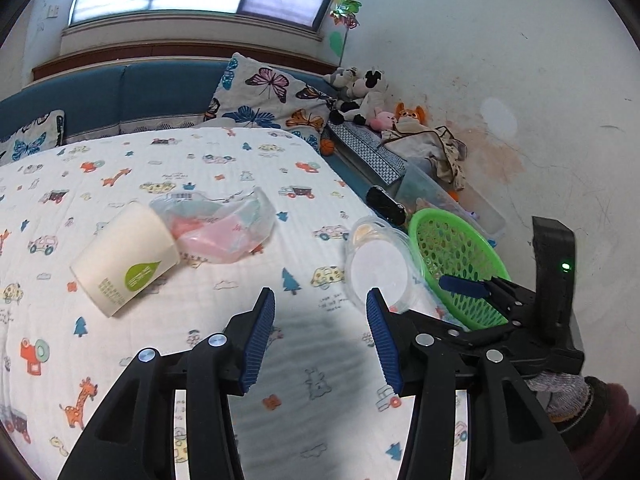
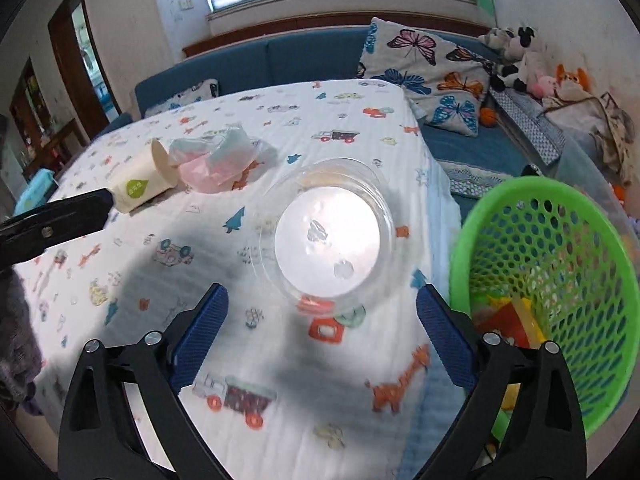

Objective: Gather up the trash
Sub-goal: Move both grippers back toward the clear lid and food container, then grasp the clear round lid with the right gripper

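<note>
Right tool: jaws standing spread wide, nothing between the pads; pointing down at the worktop.
Clear plastic lid: lying flat just ahead of the right tool, centred on its gap, not touched.
Green basket: sitting just right of the right tool, at the worktop edge, some scraps already inside.
Left tool: jaws part-spread, pinching nothing.
Paper cup: lying tipped over ahead-left of the left tool, touching the crumpled plastic bag.
Step in hand: right tool is lining up on the lid, by my reading.
Next move: lowering, closing on the lid rim, carrying right to the basket.
</note>
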The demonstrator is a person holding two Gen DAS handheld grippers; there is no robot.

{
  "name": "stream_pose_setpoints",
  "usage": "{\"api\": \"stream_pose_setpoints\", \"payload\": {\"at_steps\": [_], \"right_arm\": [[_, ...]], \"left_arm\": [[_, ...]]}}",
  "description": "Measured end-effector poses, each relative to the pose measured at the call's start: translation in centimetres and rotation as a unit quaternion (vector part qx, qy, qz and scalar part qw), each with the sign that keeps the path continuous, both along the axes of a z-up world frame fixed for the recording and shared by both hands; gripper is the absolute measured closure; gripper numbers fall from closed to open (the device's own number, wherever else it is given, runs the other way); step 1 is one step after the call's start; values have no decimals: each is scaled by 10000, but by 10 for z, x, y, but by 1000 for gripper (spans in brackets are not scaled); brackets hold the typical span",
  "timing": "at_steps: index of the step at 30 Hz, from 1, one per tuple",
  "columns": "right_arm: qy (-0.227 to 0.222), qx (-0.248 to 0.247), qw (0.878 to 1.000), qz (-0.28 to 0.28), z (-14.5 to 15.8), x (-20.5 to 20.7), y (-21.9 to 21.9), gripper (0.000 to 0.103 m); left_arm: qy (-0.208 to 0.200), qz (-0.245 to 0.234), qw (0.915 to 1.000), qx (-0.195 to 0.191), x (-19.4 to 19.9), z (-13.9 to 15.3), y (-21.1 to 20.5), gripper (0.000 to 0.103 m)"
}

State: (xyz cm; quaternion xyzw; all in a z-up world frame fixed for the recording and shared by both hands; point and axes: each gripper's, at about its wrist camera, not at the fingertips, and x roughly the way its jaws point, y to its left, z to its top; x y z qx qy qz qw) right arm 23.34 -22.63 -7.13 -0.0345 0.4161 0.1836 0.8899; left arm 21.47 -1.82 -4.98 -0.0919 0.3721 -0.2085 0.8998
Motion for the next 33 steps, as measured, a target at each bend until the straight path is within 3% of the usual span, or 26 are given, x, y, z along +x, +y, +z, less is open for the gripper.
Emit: {"api": "stream_pose_setpoints", "payload": {"at_steps": [18,24,33], "right_arm": [[32,-671,9974,-265,-22,31,32,5],[140,-610,9977,-265,-26,39,32,11],[-1,-531,9983,-233,-16,31,24,12]], "left_arm": [[66,54,9996,-253,1,-10,22,55],[85,1,9996,-265,5,-11,17,55],[146,-66,9996,-248,12,-13,5,55]]}}
